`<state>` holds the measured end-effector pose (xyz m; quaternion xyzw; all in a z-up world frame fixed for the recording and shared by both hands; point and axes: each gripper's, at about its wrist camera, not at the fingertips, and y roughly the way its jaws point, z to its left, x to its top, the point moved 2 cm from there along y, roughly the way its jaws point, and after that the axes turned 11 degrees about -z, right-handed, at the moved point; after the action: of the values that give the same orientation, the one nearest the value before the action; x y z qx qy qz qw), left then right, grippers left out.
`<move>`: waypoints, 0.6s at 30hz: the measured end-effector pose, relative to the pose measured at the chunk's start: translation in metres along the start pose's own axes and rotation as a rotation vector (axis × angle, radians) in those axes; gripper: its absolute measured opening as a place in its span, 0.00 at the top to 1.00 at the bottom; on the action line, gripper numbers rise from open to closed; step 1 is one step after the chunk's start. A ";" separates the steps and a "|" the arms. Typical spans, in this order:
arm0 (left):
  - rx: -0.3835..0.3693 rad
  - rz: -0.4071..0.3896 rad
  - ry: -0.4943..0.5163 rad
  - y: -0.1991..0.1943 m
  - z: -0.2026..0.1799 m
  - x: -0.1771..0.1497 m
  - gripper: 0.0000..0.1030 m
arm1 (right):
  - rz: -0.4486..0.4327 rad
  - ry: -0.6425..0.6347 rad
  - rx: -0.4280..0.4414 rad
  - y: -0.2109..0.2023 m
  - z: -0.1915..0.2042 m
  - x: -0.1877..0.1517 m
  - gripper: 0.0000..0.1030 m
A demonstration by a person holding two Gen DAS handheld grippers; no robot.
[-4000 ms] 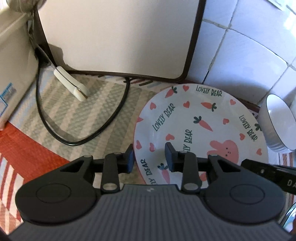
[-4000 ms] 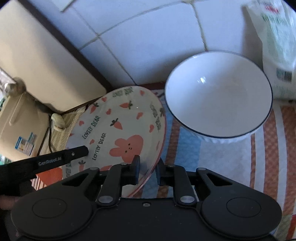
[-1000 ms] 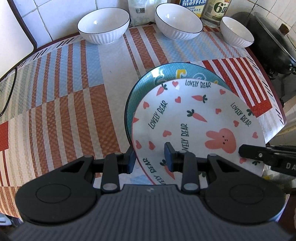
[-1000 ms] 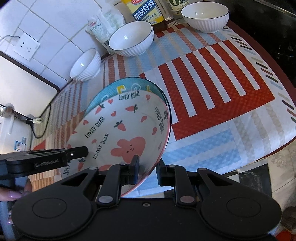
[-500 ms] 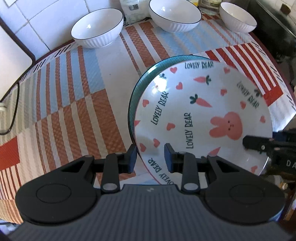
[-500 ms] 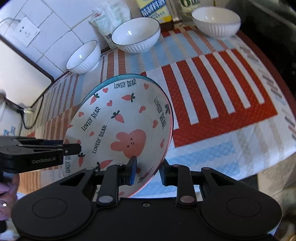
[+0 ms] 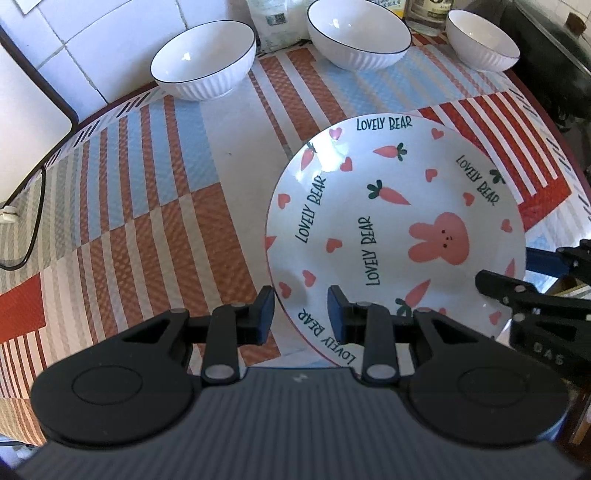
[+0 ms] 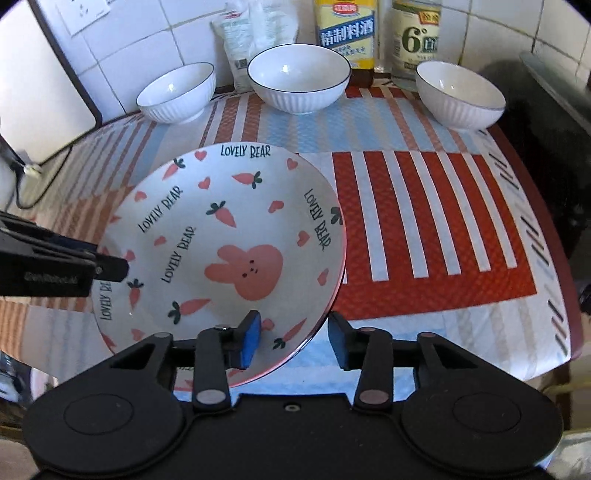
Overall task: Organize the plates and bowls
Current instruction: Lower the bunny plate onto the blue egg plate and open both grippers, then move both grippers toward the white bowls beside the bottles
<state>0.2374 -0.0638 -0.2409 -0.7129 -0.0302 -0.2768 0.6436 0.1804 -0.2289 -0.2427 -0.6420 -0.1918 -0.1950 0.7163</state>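
The white bunny-and-carrot plate (image 7: 391,229) (image 8: 229,236) lies at the table's front, covering the teal plate seen earlier. My left gripper (image 7: 301,314) is open, its jaws straddling the plate's near-left rim with gaps on both sides. My right gripper (image 8: 293,341) is open, wide apart around the plate's near-right rim. Three white bowls stand along the back: left (image 7: 203,62) (image 8: 177,92), middle (image 7: 358,33) (image 8: 299,79), right (image 7: 482,38) (image 8: 460,94).
Striped red, blue and orange cloth (image 7: 147,206) covers the table. Bottles (image 8: 345,33) and a white bag (image 8: 258,33) stand against the tiled wall. A white appliance (image 7: 26,107) with a black cable (image 7: 33,229) is at left. A dark pot (image 7: 554,48) is at right.
The plate came down flat onto the teal plate, hiding it. Both grippers opened and released its rim.
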 end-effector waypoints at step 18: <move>-0.030 -0.076 -0.081 -0.075 0.014 -0.007 0.66 | -0.191 -0.047 0.093 -0.066 0.008 0.028 0.47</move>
<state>0.2062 -0.0358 -0.1767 -0.7315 -0.0789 -0.2723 0.6201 0.1692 -0.2288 -0.1715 -0.5912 -0.2780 -0.2381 0.7187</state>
